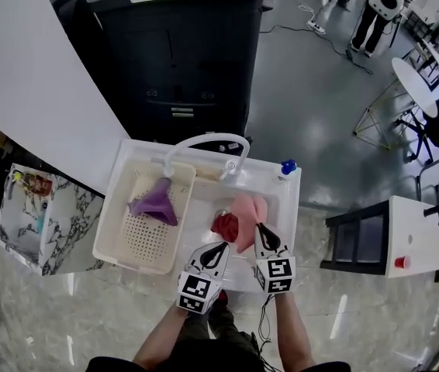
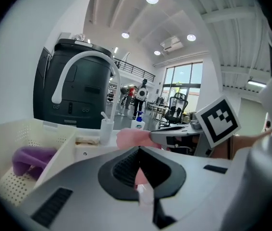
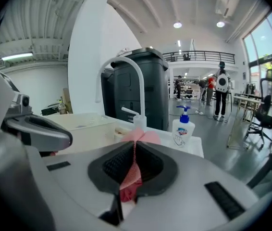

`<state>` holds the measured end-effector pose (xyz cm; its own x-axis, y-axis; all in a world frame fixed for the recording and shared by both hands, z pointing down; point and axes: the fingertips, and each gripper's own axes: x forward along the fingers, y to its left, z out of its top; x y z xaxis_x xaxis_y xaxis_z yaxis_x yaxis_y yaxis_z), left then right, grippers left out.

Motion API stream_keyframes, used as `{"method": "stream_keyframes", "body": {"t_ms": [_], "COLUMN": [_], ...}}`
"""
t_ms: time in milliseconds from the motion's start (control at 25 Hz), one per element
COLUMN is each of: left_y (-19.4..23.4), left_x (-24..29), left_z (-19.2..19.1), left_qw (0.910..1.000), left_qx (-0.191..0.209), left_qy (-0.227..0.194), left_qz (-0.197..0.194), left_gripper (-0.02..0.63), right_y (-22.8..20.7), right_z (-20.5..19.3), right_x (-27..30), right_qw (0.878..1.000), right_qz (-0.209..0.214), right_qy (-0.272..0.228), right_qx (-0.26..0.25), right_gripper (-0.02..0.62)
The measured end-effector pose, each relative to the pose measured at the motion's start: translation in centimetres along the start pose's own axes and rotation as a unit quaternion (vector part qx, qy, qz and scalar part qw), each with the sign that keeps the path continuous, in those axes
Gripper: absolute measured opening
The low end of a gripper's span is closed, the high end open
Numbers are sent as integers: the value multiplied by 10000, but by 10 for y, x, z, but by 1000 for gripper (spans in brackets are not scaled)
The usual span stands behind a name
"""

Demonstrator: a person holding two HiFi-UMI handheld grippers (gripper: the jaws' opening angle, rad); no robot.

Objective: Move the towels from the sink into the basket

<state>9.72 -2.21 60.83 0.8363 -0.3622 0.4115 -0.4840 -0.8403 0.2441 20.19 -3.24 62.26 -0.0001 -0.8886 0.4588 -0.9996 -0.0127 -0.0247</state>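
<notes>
Forearms extended, right gripper fingers pinch pink towel, left gripper fingers closed.

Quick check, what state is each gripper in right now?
Left gripper: closed on the red towel.
Right gripper: closed on the pink towel.
</notes>
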Motion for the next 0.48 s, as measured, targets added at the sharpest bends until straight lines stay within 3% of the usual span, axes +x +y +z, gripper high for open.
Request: {"method": "stream_keyframes", "body": {"t_ms": [480], "left_y": [-6], "left_x": [-54], "left_z": [29], "left_qw": [9981], "left_qx": [271], "left_qy": [-377], "left_qz": [408], "left_gripper": [3], "right_y": [35], "right_z": [31], "right_x": [-71], "right_qw": [9983], "right_qz": [212], "right_qy": [-533], "right_qx": [-79], "right_gripper": [38]}}
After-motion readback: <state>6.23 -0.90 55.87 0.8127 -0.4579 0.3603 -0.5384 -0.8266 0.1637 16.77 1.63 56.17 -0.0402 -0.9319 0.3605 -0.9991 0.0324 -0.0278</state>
